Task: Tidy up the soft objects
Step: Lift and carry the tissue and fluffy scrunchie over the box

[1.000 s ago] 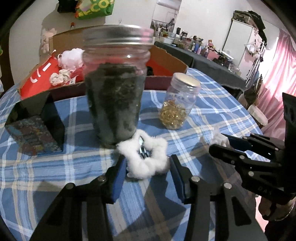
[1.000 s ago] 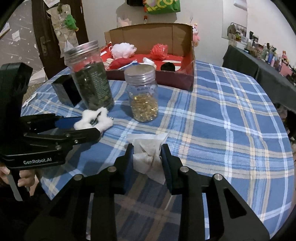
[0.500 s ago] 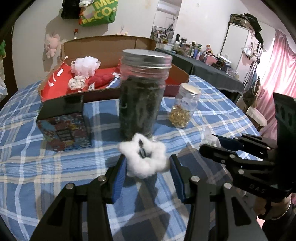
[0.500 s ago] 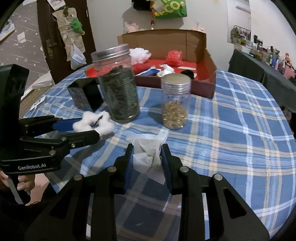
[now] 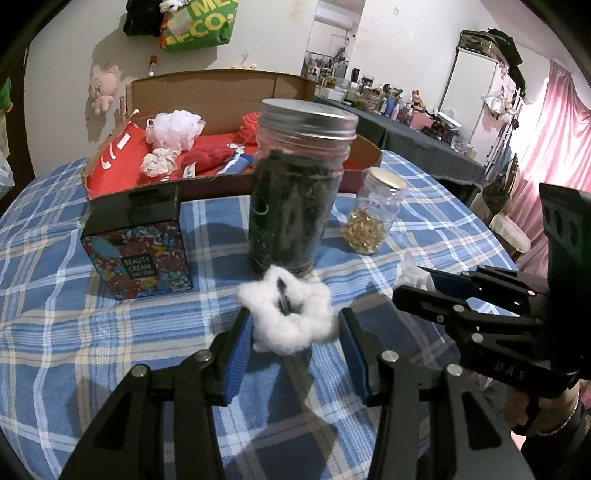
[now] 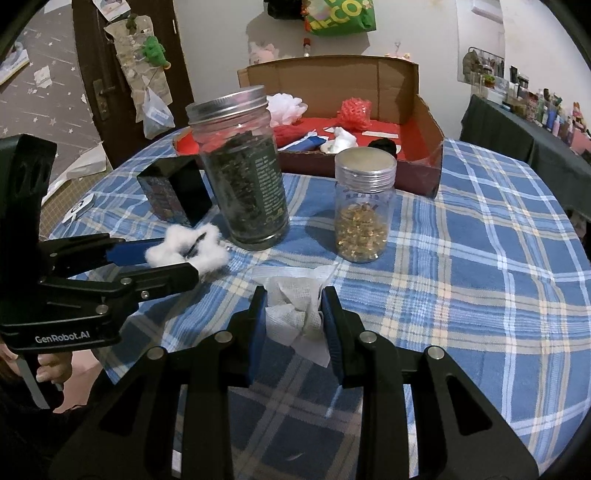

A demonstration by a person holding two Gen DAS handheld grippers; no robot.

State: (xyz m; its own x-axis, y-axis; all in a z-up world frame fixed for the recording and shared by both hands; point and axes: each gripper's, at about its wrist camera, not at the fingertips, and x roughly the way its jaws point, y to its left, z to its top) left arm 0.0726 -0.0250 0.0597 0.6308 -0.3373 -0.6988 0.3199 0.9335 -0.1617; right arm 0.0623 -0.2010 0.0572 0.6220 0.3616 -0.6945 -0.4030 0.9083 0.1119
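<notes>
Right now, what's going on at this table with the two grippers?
A person is sorting soft things with a handheld gripper in each hand. The left gripper is closed on a fluffy white scrunchie, and the right gripper is closed on a crumpled white tissue. Both are held above the checked tablecloth, short of the cardboard box that already holds other soft items. Two jars and a black tin stand in between.

White walls [image 5: 277,33], pink curtain [image 5: 554,122], dark wooden door [image 6: 92,55].
</notes>
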